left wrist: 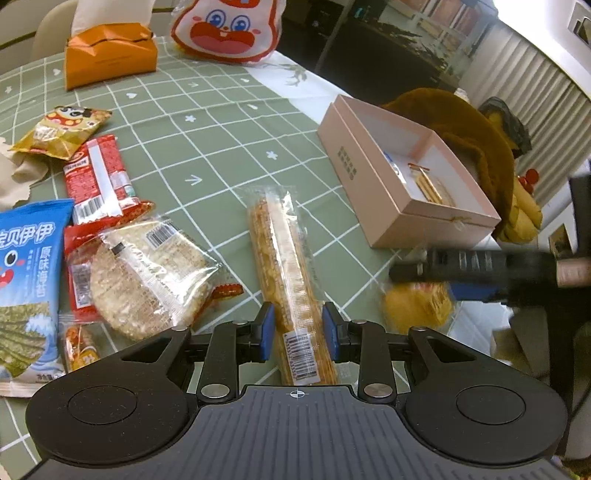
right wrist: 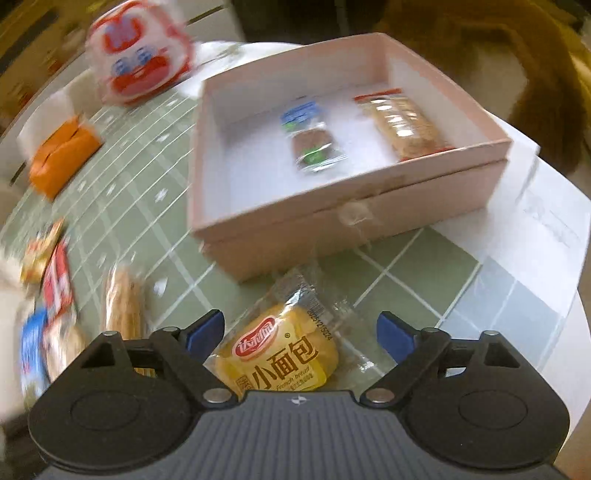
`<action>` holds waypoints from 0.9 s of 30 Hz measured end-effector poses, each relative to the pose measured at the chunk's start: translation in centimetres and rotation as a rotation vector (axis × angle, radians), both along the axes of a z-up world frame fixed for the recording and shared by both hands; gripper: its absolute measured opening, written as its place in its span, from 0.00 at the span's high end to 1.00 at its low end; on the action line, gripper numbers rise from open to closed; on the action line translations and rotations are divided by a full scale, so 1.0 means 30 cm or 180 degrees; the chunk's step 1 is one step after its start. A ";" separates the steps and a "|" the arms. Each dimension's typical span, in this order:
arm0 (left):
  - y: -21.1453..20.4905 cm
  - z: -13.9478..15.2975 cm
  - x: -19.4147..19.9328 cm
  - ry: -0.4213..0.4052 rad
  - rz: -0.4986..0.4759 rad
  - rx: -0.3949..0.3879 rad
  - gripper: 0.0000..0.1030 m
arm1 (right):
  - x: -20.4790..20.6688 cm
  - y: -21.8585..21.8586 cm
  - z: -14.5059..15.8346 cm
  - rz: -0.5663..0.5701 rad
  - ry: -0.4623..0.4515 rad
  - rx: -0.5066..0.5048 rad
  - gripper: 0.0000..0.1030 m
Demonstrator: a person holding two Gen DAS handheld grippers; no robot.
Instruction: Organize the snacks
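Observation:
A long cracker bar [left wrist: 284,258] in clear wrap lies on the green checked cloth, pointing away from me. My left gripper [left wrist: 299,332] is shut on its near end, a blue pad against each side. A yellow French bread packet [right wrist: 284,354] rests in front of the pink box [right wrist: 332,184]. My right gripper [right wrist: 301,330] stands open astride the packet, its pads well clear of it. In the left wrist view the right gripper [left wrist: 424,266] is a dark blur above that bread packet [left wrist: 417,302]. The box holds a small blue-and-green packet [right wrist: 310,140] and a cracker packet [right wrist: 402,125].
Loose snacks crowd the left: a blue seaweed bag [left wrist: 26,280], a round rice cracker pack [left wrist: 147,273], a red packet [left wrist: 98,177], a yellow packet [left wrist: 59,133]. An orange pouch [left wrist: 107,51] and a cartoon bag [left wrist: 225,29] sit far back. A brown plush [left wrist: 472,136] lies beyond the box.

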State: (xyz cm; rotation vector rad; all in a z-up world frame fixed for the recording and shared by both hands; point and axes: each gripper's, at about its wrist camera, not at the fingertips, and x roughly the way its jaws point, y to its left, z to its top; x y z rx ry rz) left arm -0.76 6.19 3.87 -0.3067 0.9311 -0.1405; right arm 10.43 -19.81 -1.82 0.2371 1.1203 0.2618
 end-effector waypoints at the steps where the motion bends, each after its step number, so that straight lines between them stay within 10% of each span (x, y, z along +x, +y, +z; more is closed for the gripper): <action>1: 0.000 0.000 0.001 0.0001 -0.0006 0.0000 0.68 | -0.014 0.002 0.000 0.0143 -0.0048 -0.0043 0.18; 10: -0.031 0.004 -0.019 0.0069 -0.0192 -0.0016 0.69 | -0.179 -0.040 0.004 0.0969 -0.0314 -0.0437 0.17; 27: -0.037 -0.021 0.053 0.0064 -0.0073 -0.0007 0.61 | -0.260 -0.072 -0.047 0.0777 -0.0460 -0.0555 0.00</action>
